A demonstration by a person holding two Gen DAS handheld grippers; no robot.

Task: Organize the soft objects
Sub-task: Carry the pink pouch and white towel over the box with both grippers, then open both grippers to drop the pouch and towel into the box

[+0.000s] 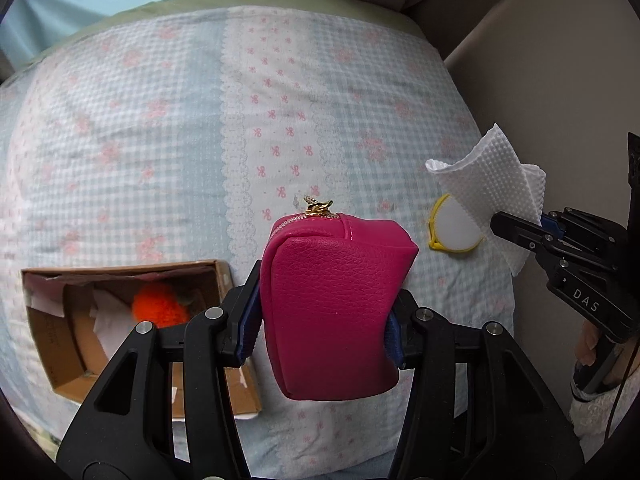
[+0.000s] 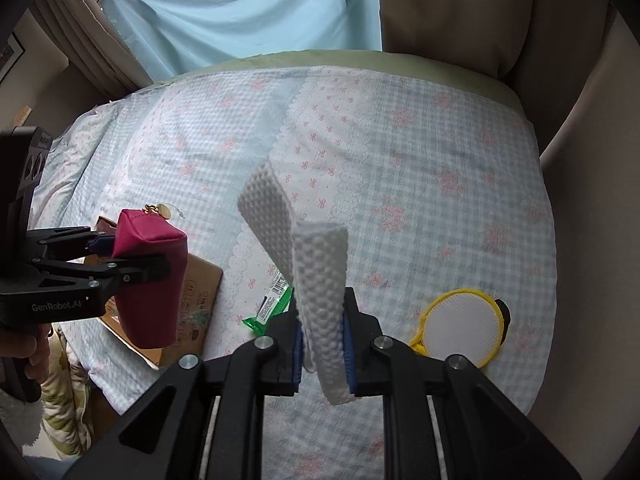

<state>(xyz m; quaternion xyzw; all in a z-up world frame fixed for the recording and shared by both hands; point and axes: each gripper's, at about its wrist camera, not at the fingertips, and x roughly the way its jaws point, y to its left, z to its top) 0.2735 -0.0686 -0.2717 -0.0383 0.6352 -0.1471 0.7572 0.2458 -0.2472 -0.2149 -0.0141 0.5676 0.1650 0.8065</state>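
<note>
Two tools aloft over bed: left tool pinching magenta faux-leather zip pouch, right tool pinching white dimpled cloth. Open cardboard box below left. Risk: cloth held by thin edge, could slip; pouch bulging, could squeeze free.

Pink pouch: pebbled faux leather, zip closed, gold pull at top; held upright off the bed, sides pinched inward.

White textured cloth: embossed dots, folded over itself, held up with one flap leaning left.

Cardboard box: open, lying on the checked bedspread; an orange fuzzy ball and crumpled white paper inside.

Yellow-rimmed round white pad: lies flat on the bedspread, right side.

Green wrapper packet: flat on the bedspread, just beside the box.
</note>
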